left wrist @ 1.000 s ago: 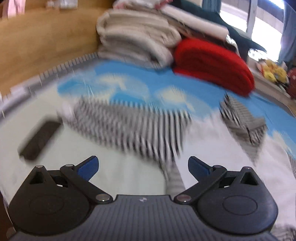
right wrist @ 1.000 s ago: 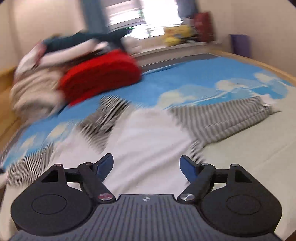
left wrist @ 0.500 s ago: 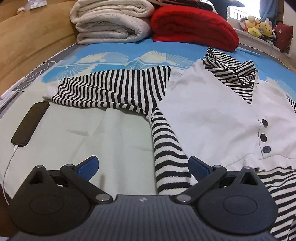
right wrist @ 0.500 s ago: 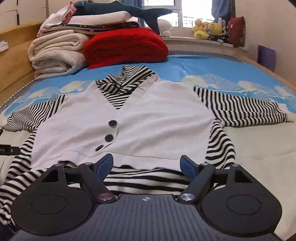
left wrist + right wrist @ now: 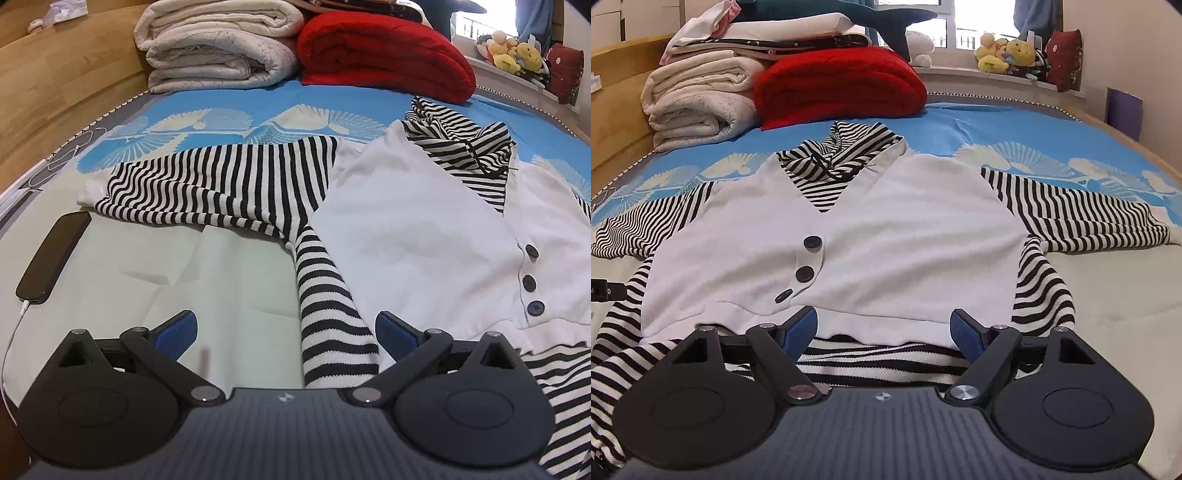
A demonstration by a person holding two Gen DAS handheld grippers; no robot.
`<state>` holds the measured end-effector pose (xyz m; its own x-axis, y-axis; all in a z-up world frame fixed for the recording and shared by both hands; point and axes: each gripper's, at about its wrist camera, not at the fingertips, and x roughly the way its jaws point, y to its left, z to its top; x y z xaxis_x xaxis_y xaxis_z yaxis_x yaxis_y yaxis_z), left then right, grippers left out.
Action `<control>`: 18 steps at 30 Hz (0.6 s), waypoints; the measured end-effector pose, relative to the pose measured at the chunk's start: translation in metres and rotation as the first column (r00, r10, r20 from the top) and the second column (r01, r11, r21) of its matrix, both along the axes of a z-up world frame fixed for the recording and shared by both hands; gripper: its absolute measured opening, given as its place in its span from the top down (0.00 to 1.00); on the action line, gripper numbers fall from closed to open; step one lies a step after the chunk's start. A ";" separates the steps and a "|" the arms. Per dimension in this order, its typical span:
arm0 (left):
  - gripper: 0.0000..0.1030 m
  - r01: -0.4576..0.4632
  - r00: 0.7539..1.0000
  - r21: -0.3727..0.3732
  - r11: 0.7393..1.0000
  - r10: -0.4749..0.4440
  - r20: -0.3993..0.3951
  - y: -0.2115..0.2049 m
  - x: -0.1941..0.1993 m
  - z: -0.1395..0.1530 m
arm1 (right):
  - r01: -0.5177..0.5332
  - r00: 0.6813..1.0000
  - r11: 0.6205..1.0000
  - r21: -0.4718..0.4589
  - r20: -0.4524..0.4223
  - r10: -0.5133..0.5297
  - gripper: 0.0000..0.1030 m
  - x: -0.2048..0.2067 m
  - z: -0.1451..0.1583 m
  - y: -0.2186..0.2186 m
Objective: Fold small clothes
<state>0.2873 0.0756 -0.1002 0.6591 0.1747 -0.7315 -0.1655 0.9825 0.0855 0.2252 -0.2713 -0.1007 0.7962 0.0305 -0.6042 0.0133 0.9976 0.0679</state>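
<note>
A small top (image 5: 886, 236) lies spread flat on the bed, face up. It has a white vest front with three dark buttons (image 5: 805, 273), a striped collar (image 5: 834, 162) and black-and-white striped sleeves. In the left wrist view its white front (image 5: 417, 236) lies to the right and its left sleeve (image 5: 221, 184) stretches out to the left. My left gripper (image 5: 284, 332) is open and empty at the striped left bottom corner (image 5: 332, 332). My right gripper (image 5: 884, 330) is open and empty just above the striped bottom hem (image 5: 879, 354).
A black phone (image 5: 55, 254) on a white cable lies left of the sleeve. Folded cream blankets (image 5: 218, 44) and a red blanket (image 5: 384, 55) are stacked at the head of the bed. Plush toys (image 5: 1008, 51) sit on the windowsill. A wooden bed frame (image 5: 55, 85) runs along the left.
Both grippers swung fast a second ago, with blurred views, and have settled low at the top's bottom edge. Since half a second ago the views barely differ.
</note>
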 end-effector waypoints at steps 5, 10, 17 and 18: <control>0.00 0.013 1.000 0.001 1.000 -0.013 -0.002 -0.002 0.001 -0.001 | -0.007 1.000 1.000 -0.004 0.000 0.007 0.22 0.002 0.000 0.003; 0.00 0.007 1.000 -0.016 1.000 -0.007 -0.008 -0.001 0.002 0.000 | 0.005 1.000 1.000 0.001 -0.004 -0.005 0.22 0.002 0.000 0.002; 0.00 -0.182 0.983 -0.165 0.969 0.186 0.004 0.058 0.030 0.025 | 0.053 0.999 0.998 0.036 -0.011 -0.053 0.22 0.006 0.001 -0.005; 0.00 -0.221 0.974 -0.191 0.956 0.226 0.004 0.072 0.039 0.029 | 0.057 0.998 0.998 0.041 -0.017 -0.056 0.22 0.008 0.000 -0.005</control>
<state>0.3262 0.1477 -0.0712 0.6378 0.1800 -0.7489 -0.3821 0.9182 -0.1047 0.2331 -0.2767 -0.1008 0.7875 0.0109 -0.6162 0.0712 0.9916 0.1085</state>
